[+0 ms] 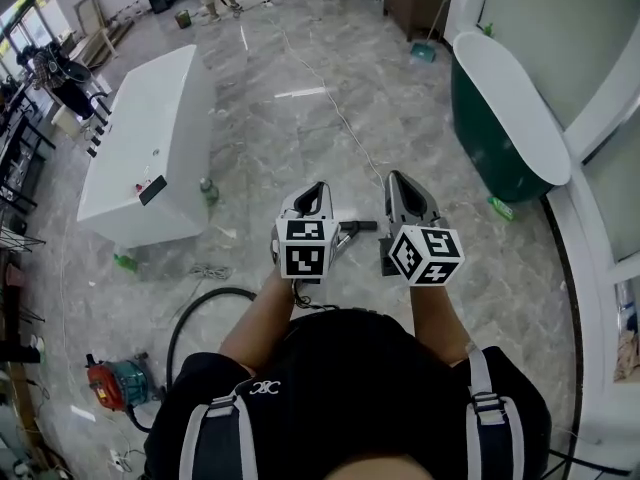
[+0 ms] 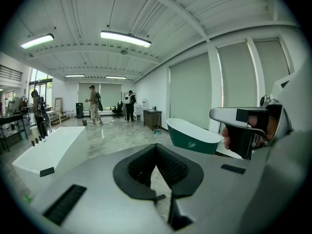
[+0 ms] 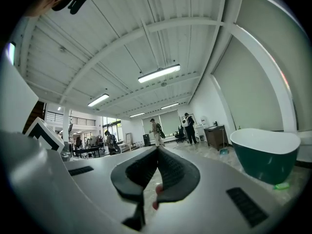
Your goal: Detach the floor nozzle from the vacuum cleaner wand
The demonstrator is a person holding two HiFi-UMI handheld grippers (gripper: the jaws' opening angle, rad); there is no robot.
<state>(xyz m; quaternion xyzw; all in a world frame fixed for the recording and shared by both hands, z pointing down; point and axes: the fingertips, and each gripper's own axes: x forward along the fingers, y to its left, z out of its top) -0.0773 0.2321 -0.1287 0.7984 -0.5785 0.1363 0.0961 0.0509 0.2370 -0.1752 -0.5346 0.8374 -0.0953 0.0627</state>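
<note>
In the head view I hold both grippers side by side in front of my chest, above the marble floor. The left gripper (image 1: 316, 193) is shut with nothing in it, and so is the right gripper (image 1: 400, 183). In the left gripper view the black pads (image 2: 168, 167) meet with only floor beyond them, and the right gripper (image 2: 248, 126) shows at the right. The right gripper view shows its pads (image 3: 170, 172) closed too. A red and teal canister (image 1: 112, 383) with a black hose (image 1: 195, 313) lies on the floor at lower left. I see no floor nozzle or wand.
A white bathtub (image 1: 150, 148) stands at left and a dark green one (image 1: 500, 118) at right. A green bottle (image 1: 208, 190) stands by the white tub. A thin cable (image 1: 330, 98) runs across the floor. People stand far back (image 2: 93, 104).
</note>
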